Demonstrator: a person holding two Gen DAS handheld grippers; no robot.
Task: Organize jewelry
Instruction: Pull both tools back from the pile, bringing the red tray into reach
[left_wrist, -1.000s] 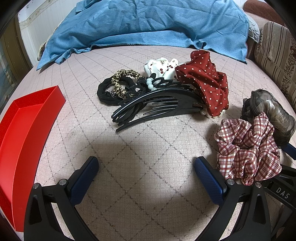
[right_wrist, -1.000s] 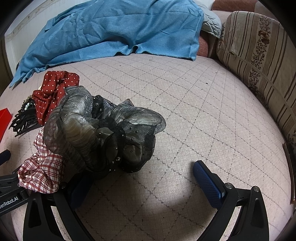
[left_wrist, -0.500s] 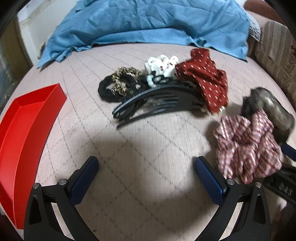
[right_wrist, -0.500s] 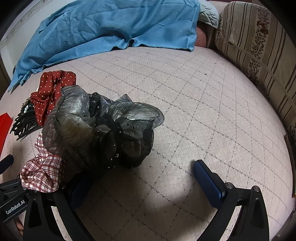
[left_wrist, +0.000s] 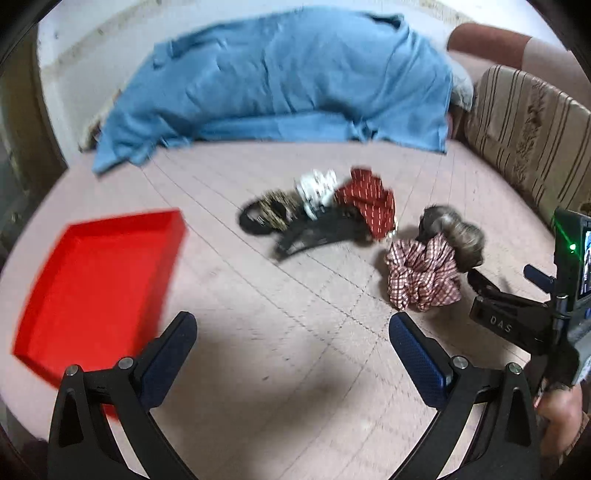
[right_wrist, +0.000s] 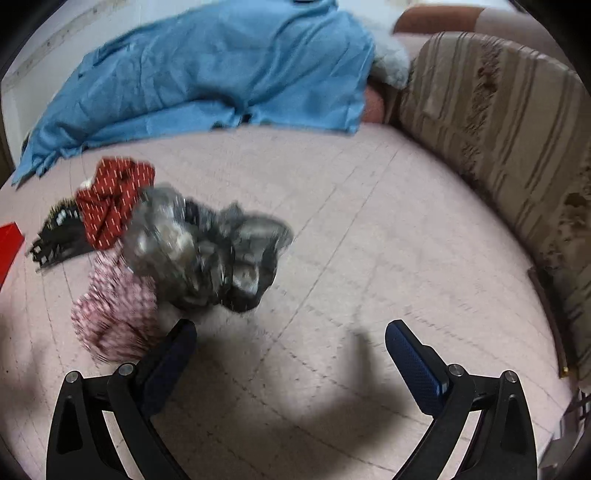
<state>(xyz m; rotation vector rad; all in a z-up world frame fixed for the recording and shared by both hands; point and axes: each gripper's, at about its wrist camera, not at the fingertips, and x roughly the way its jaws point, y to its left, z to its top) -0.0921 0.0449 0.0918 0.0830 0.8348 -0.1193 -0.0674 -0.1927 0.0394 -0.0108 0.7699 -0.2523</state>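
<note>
The left gripper (left_wrist: 291, 350) hangs above the pink bed cover (left_wrist: 258, 295) with its fingers wide apart and nothing between them. The right gripper (right_wrist: 288, 349) is spread wide too, and holds nothing. The hair things lie in a heap on the cover. The gray net scrunchie (right_wrist: 207, 254) sits right against the checked scrunchie (right_wrist: 114, 314), just in front of the right gripper. The red dotted scrunchie (left_wrist: 369, 205) and the black comb clip (left_wrist: 314, 232) lie behind them. The red tray (left_wrist: 99, 284) is well apart, off to the left.

The scrunchies are soft and bunched close, so a grab could catch two at once. One could then fall on the way to the tray. The pictures are blurry, so the aim could be off as well.
</note>
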